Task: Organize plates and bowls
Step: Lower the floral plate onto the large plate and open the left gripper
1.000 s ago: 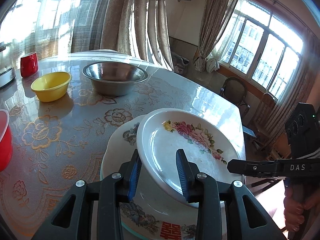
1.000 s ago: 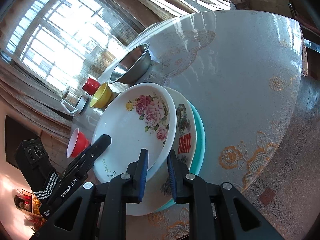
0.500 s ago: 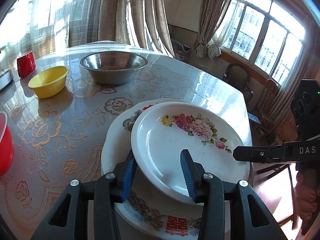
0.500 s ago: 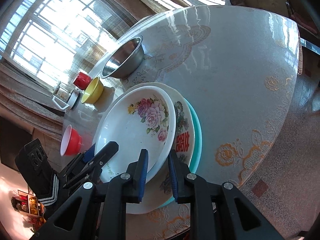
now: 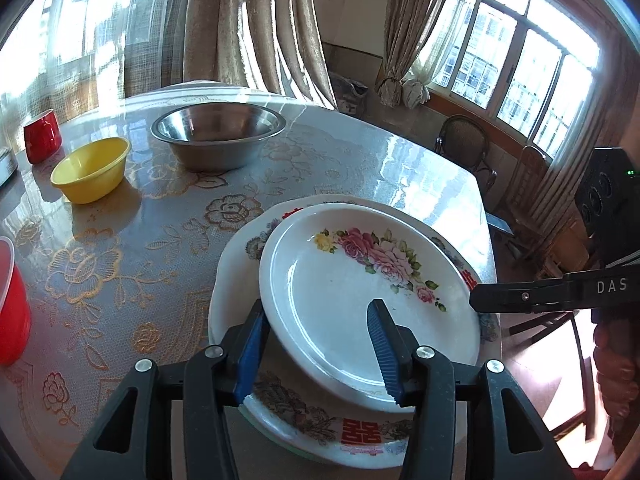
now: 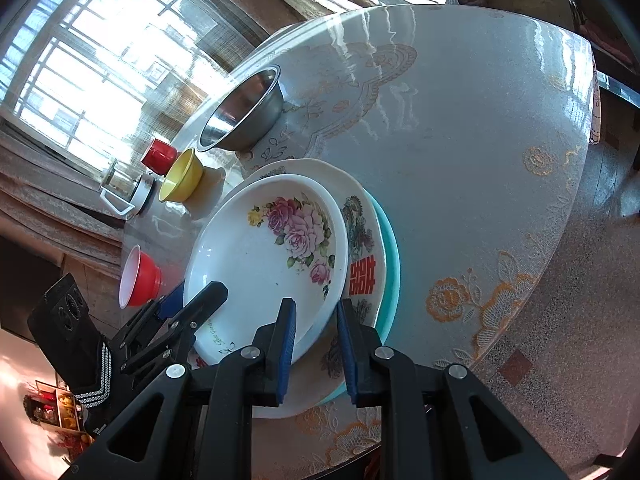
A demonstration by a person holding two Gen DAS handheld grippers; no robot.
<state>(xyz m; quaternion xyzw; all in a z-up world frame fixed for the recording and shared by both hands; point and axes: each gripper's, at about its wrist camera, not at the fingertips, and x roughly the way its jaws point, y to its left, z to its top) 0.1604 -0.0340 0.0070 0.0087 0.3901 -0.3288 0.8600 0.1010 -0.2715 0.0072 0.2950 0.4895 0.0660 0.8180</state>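
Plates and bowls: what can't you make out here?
Teal plate: right wrist view, only a rim sliver; double-happiness plate covers it.
Rose plate near rim: right wrist view, right gripper covers it; grip unclear.
Red bowl: left wrist view, cut by left edge.

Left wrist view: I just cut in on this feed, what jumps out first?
The rose-patterned plate fills the near centre, lying on a bigger plate with red characters at the table's near edge. The left gripper stands open, its fingers on either side of the plate's near rim, and the right gripper straddles the opposite rim, also open. Farther back on the table sit a steel bowl and, to its left, a yellow bowl.
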